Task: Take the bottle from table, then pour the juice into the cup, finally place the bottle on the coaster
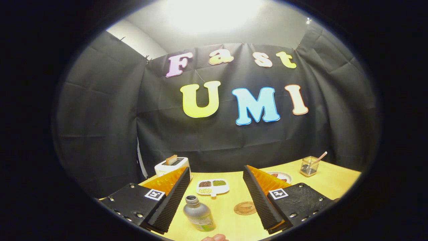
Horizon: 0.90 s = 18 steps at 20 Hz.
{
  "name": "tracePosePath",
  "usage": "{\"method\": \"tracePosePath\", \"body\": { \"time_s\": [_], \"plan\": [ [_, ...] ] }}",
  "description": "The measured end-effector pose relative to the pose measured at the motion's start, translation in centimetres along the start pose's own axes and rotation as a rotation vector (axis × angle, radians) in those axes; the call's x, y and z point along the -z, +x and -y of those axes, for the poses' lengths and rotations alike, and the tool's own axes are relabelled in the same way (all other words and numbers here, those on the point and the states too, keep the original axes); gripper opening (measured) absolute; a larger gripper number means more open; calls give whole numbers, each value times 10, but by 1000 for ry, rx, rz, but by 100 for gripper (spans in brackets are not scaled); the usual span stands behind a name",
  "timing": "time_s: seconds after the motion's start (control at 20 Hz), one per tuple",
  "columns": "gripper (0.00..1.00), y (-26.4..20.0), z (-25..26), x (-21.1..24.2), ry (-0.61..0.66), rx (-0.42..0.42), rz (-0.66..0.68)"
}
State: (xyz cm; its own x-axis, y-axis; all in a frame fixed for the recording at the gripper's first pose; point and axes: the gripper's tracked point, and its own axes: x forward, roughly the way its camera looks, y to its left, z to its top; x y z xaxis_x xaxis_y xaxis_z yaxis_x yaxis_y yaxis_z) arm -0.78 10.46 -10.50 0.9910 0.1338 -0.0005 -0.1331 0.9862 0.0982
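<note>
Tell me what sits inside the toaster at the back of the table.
A brown slice of toast sticks up from the white toaster's slot. Its lower part is hidden inside. The open gripper hangs above the bottle.

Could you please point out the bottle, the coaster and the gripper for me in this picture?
bottle (199, 214): gripper view, on its grey body.
coaster (245, 208): gripper view, on its round brown top.
gripper (217, 197): gripper view, midway between its open fingers.

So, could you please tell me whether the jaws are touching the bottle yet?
Apart. The gripper view shows the gripper open, with the bottle standing upright between its jaws and yellow table visible on either side of it.
</note>
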Motion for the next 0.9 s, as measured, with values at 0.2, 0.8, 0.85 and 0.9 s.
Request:
{"method": "tracePosePath", "body": {
  "time_s": [0.2, 0.8, 0.85, 0.9],
  "plan": [
    [98, 1, -9, 28, -53, -13, -22],
    [98, 21, -33, 112, -97, -49, -58],
    [98, 24, -34, 116, -99, -49, -62],
    [98, 28, -34, 122, -98, -44, -68]
  ]
}}
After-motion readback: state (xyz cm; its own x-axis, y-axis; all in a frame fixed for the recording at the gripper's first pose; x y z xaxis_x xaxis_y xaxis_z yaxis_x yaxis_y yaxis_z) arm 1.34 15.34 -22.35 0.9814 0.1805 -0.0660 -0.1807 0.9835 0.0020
